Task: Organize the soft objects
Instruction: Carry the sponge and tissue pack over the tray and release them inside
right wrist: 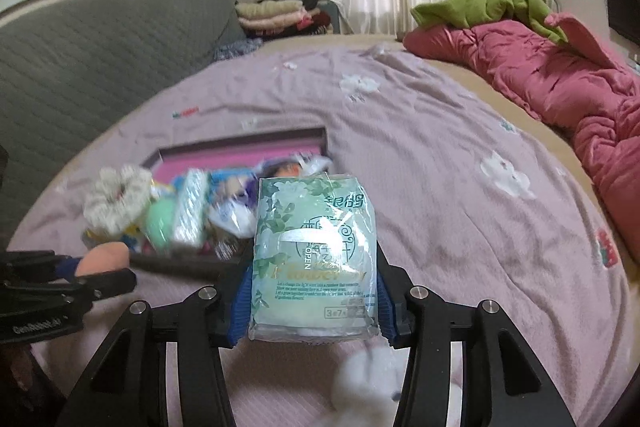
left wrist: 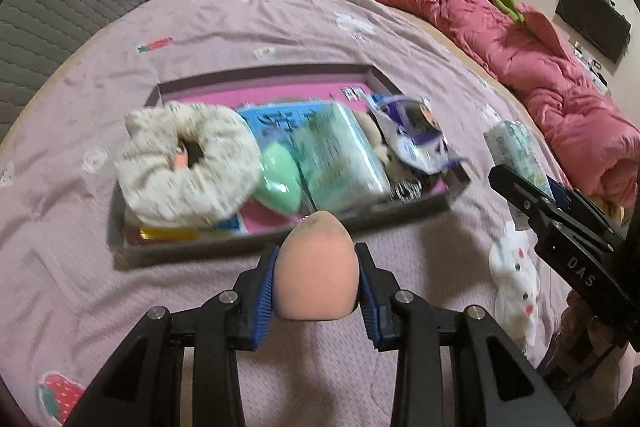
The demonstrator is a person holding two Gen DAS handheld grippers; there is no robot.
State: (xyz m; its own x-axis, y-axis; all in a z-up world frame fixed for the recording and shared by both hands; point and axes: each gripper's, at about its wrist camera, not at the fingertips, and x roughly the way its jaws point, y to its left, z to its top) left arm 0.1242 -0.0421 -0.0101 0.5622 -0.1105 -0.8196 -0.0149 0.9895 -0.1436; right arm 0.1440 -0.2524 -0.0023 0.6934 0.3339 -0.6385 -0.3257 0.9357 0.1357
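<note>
Left gripper clamped on a peach makeup sponge, blue pads pressed to both sides, narrow tip forward. Just ahead of the fingertips: a dark shallow box on the lilac bedspread, holding a cream scrunchie, a green sponge and a tissue pack. Right gripper closed around a green tissue packet, upright between the fingers. White plush toy lying beneath them, box ahead-left.

My left gripper and right gripper are black, with ribbed blue pads and silver screws.
</note>
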